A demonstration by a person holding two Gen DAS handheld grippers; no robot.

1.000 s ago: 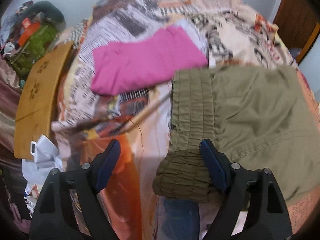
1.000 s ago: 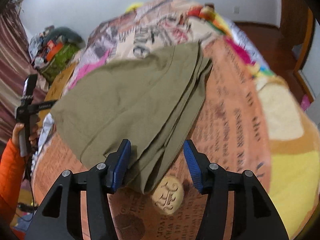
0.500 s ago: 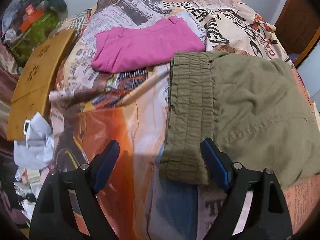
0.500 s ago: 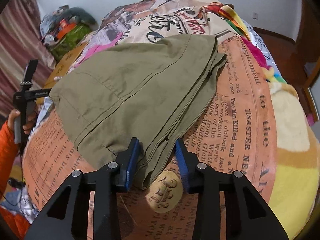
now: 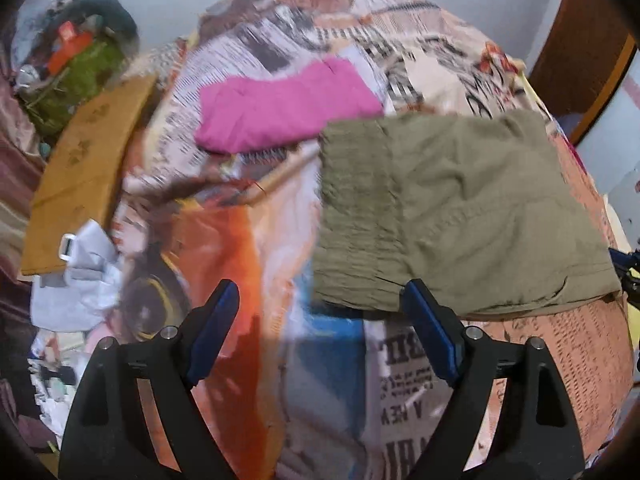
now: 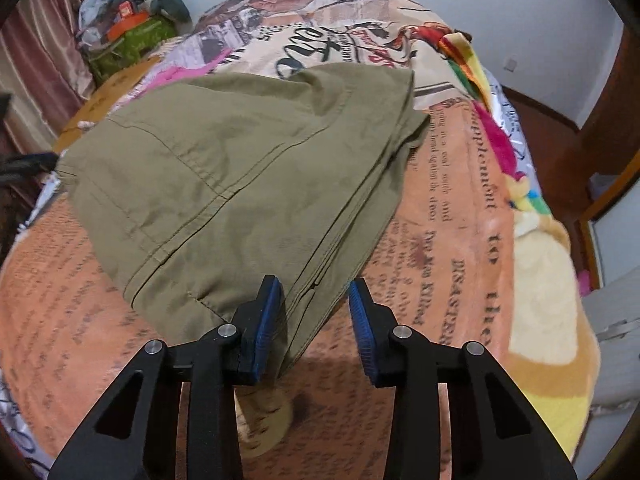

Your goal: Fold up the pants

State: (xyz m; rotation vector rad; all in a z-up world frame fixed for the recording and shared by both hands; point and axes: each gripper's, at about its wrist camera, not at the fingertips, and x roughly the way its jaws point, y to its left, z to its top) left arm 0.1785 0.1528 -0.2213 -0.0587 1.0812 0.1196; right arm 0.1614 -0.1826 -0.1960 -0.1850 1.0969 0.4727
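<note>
The olive-green pants (image 5: 460, 208) lie folded flat on the printed bedspread (image 5: 280, 280), elastic waistband toward the left in the left wrist view. My left gripper (image 5: 324, 336) is open and empty, just short of the waistband's near corner. In the right wrist view the pants (image 6: 240, 176) spread ahead, and their folded near corner lies between the fingers of my right gripper (image 6: 316, 324). The right jaws stand apart around the cloth, not pressing it.
Folded pink pants (image 5: 284, 108) lie beyond the olive pair. A wooden board (image 5: 88, 168) and white crumpled cloth (image 5: 80, 280) sit at the bed's left edge. A pile of bags (image 6: 132, 20) is at the back left. A wooden door (image 5: 576, 40) stands right.
My left gripper drew back from the waistband, which now lies flat and free of it. My right gripper narrowed around the pants' corner, then opened wider again.
</note>
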